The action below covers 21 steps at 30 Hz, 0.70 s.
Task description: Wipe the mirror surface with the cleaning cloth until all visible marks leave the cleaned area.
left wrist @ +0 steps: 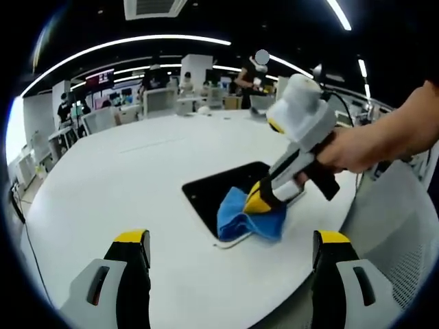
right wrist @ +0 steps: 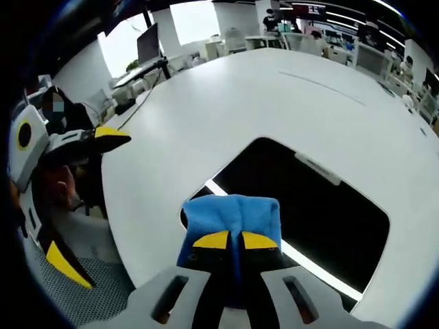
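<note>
Mirror: there it is, a flat dark rounded-corner panel (left wrist: 223,186) lying face up on the white table (left wrist: 137,178); in the right gripper view its glossy surface (right wrist: 309,212) reads almost black, with a bright strip of reflected light along the near edge.
Cloth: soft blue cleaning cloth (left wrist: 248,218), bunched into folds, sitting on the mirror's near corner; up close in the right gripper view the fabric (right wrist: 233,214) looks fuzzy and plush.
Right gripper: right gripper (right wrist: 235,241) has its yellow-tipped jaws pinched together on the cloth, pressing it onto the mirror; from the left gripper view it comes in (left wrist: 262,199) angled downward, held by a hand (left wrist: 350,147).
Left gripper: left gripper (left wrist: 233,245) hangs above the table edge, jaws spread wide, nothing between them; it also appears at the table's rim (right wrist: 89,140) in the right gripper view.
Table: smooth, matte white, curved rim.
</note>
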Each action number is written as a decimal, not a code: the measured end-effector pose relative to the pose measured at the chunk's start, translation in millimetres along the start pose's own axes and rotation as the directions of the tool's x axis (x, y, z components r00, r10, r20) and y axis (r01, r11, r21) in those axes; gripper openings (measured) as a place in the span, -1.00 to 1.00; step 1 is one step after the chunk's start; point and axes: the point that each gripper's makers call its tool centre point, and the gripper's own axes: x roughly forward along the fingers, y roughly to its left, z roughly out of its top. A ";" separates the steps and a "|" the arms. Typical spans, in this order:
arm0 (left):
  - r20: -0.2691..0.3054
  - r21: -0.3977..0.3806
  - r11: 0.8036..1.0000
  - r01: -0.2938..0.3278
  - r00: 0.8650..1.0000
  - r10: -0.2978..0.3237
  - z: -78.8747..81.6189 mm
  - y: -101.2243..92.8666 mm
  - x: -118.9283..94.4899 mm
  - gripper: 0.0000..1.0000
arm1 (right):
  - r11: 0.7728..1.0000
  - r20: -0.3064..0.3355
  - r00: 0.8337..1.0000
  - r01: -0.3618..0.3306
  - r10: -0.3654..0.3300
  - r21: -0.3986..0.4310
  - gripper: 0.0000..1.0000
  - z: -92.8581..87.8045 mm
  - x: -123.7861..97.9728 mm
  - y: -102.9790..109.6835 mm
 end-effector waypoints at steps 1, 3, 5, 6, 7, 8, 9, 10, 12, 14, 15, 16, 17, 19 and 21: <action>0.001 0.001 1.000 0.000 1.000 0.000 0.1 0.1 0.0 0.99 | 1.000 0.000 1.000 -0.003 0.003 -0.005 -0.99 1.0 1.1 2.3; 0.001 -0.001 1.000 -0.001 1.000 0.001 0.3 0.4 0.0 0.99 | 0.999 -0.001 1.000 -0.009 0.009 -0.031 -0.99 3.1 3.3 6.5; 0.001 -0.001 1.000 -0.001 1.000 0.001 0.2 0.5 0.0 0.99 | 0.999 -0.002 1.000 -0.014 0.014 -0.043 -0.99 5.0 5.3 9.8; 0.001 -0.002 1.000 -0.001 1.000 0.001 0.3 0.6 0.0 0.99 | 0.999 -0.002 1.000 -0.015 0.015 -0.046 -1.00 5.8 6.1 10.7; 0.001 -0.002 1.000 -0.001 1.000 0.001 0.3 0.6 0.0 0.99 | 0.999 -0.003 1.000 -0.017 0.016 -0.048 -1.00 6.6 6.8 11.9; 0.001 -0.001 1.000 -0.002 1.000 0.002 0.4 0.7 0.0 0.99 | 0.999 -0.003 1.000 -0.018 0.018 -0.048 -1.00 7.2 7.3 12.5; 0.001 -0.002 1.000 -0.001 1.000 0.001 0.4 0.6 0.0 0.99 | 0.999 -0.003 1.000 -0.020 0.019 -0.048 -1.00 7.6 7.7 12.7; 0.001 -0.002 1.000 -0.001 1.000 0.001 0.3 0.7 0.0 0.99 | 0.999 -0.002 1.000 -0.022 0.022 -0.046 -1.00 8.2 8.3 13.3; 0.002 -0.003 1.000 -0.001 1.000 0.001 0.5 0.7 0.1 0.99 | 0.998 -0.001 1.000 -0.025 0.025 -0.053 -1.00 9.0 9.3 15.1; 0.004 -0.004 1.000 -0.002 1.000 0.002 0.8 0.7 0.2 0.99 | 0.997 0.005 0.999 -0.037 0.038 -0.074 -1.00 10.0 10.6 17.5; 0.004 -0.005 1.000 -0.002 1.000 0.002 0.8 0.8 0.2 0.99 | 0.996 0.007 0.999 -0.039 0.040 -0.079 -1.00 10.0 10.7 18.5; 0.004 -0.006 1.000 -0.003 1.000 0.003 0.7 0.9 0.1 0.99 | 0.996 0.007 0.999 -0.038 0.039 -0.085 -1.00 10.3 10.9 18.9; 0.005 -0.005 1.000 -0.004 1.000 0.004 0.9 1.1 0.1 0.99 | 0.996 0.005 0.999 -0.039 0.039 -0.083 -1.00 10.7 11.3 18.5; 0.006 -0.006 1.000 -0.004 1.000 0.004 1.1 1.2 0.2 0.99 | 0.996 0.004 0.999 -0.042 0.042 -0.081 -1.00 11.6 12.1 18.8; 0.007 -0.009 1.000 -0.006 1.000 0.006 1.3 1.4 0.1 0.99 | 0.995 0.004 0.999 -0.043 0.044 -0.085 -1.00 11.7 12.3 19.3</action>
